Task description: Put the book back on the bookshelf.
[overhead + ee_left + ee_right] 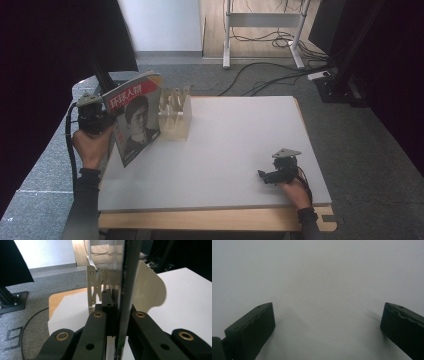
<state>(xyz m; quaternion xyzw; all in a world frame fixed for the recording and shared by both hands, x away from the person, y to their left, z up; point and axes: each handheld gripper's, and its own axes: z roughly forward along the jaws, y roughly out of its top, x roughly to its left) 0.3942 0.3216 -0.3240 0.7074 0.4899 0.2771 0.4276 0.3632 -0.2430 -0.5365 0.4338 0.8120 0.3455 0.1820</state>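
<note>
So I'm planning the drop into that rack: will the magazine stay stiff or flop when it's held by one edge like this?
The magazine probably holds fairly stiff for now: the left gripper pinches it upright and its cover looks flat. It is thin, though, so it may bend if tilted. The glossy cover could slip. The rack looks light and might shift if bumped.

The thin glossy magazine with a red title band and a portrait cover (135,117) stands upright, slightly tilted, above the table's left edge, just beside the cream slotted wooden rack (176,117).
</note>
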